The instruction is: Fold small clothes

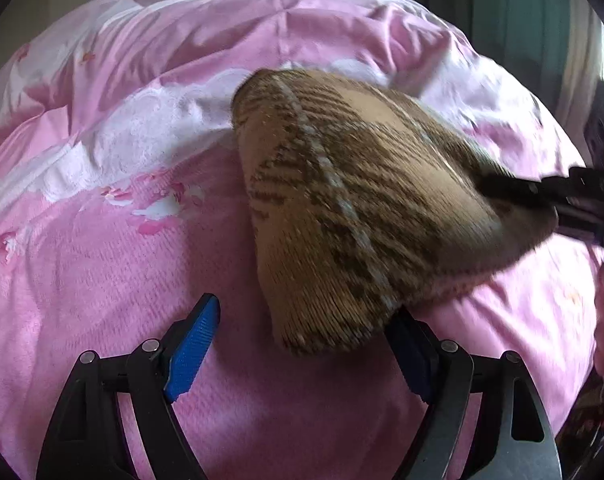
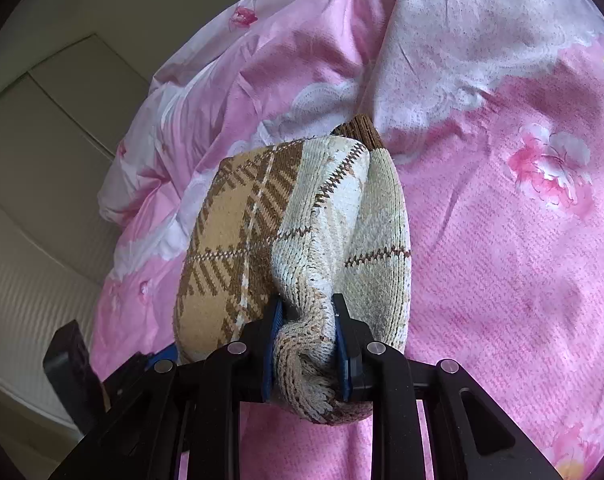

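Observation:
A small brown and beige plaid knit garment (image 1: 342, 200) hangs bunched above the pink bed cover. My right gripper (image 2: 308, 312) is shut on one bunched end of this garment (image 2: 297, 240), which hangs in folds beyond the fingers. In the left wrist view the right gripper (image 1: 542, 196) reaches in from the right and holds the garment's far corner. My left gripper (image 1: 302, 324) is open; its blue left pad (image 1: 193, 348) is bare, and the garment's lower edge droops over the right finger (image 1: 414, 356).
A pink floral quilt (image 1: 141, 160) covers the bed, with rumpled folds at the back (image 2: 422, 60). A pale wall or cupboard (image 2: 41, 160) lies left of the bed. A curtain and window (image 1: 542, 20) are at the far right.

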Action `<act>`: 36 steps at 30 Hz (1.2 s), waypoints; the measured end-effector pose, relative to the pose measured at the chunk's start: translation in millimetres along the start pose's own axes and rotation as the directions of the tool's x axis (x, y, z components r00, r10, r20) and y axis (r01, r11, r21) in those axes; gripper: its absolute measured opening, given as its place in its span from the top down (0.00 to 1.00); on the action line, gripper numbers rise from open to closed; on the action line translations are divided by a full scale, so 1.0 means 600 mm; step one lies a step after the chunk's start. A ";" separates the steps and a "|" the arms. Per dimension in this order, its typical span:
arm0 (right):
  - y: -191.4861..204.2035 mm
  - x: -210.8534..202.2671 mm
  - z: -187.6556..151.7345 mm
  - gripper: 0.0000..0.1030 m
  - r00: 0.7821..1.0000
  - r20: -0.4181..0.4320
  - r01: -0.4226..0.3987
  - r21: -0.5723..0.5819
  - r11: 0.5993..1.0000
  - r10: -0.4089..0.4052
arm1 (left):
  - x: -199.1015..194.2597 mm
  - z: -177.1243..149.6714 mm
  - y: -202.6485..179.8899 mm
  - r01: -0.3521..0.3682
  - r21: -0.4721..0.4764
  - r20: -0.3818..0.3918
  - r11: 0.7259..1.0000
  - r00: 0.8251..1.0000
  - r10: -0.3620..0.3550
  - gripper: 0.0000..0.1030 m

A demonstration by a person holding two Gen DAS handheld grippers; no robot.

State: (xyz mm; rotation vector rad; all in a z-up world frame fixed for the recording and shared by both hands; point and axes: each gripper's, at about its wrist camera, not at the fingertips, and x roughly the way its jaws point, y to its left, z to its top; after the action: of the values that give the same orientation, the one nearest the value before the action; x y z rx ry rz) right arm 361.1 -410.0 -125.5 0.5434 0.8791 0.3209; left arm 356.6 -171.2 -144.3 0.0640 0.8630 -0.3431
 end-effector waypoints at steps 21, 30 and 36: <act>0.012 0.011 -0.025 0.78 1.000 0.012 0.009 -0.050 0.999 -0.008 | -0.002 -0.015 0.043 -0.030 -0.085 0.049 0.996 0.998 0.034 0.25; 0.019 -0.002 -0.019 0.69 0.998 0.063 0.035 -0.086 0.996 -0.030 | -0.088 0.006 0.014 0.023 -0.025 0.113 0.999 0.993 -0.020 0.26; 0.026 -0.029 0.021 0.49 0.993 0.121 0.000 -0.074 0.997 0.009 | -0.098 0.092 0.020 0.045 -0.023 0.146 0.999 0.988 -0.041 0.18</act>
State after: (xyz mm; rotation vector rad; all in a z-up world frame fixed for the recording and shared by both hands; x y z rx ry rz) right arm 360.0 -409.6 -99.2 0.4910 0.7455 0.3195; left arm 365.9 -154.6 -64.7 -0.0036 0.7252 -0.3721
